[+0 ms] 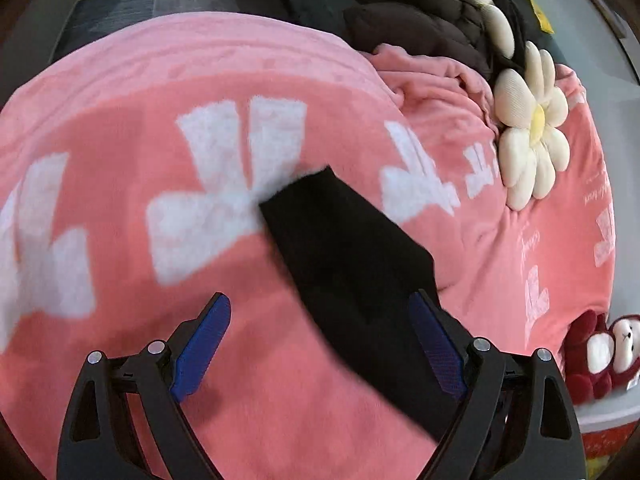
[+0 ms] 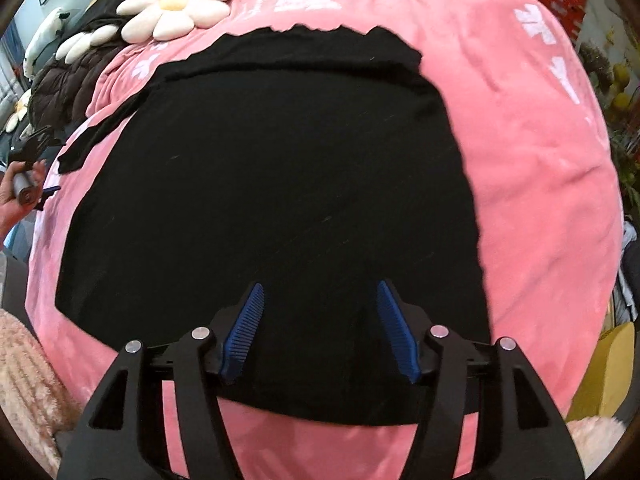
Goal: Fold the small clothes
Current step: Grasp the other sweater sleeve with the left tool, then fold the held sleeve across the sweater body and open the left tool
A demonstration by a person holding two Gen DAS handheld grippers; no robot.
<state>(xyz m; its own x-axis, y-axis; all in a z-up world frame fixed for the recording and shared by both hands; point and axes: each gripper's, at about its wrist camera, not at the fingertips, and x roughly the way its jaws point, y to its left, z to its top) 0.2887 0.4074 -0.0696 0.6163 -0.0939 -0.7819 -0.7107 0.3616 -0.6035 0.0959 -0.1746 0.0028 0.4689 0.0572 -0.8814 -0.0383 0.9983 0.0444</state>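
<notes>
1. My right gripper (image 2: 320, 292) sits nearest, its blue ribbed pads spread apart and pinching nothing, hovering over the near part of the black knit garment (image 2: 260, 184).
2. My left gripper (image 1: 320, 304) also stands wide, nothing pinched; a narrow black strip of that garment runs under its right finger (image 1: 436, 344) and reaches ahead between the jaws.
3. The garment lies flat on the pink fleece blanket with white patterns (image 2: 532, 184).
4. Beyond the right gripper, to its left, rests a cream daisy-shaped cushion (image 2: 176, 4) beside a dark brown quilted jacket (image 2: 64, 80).
</notes>
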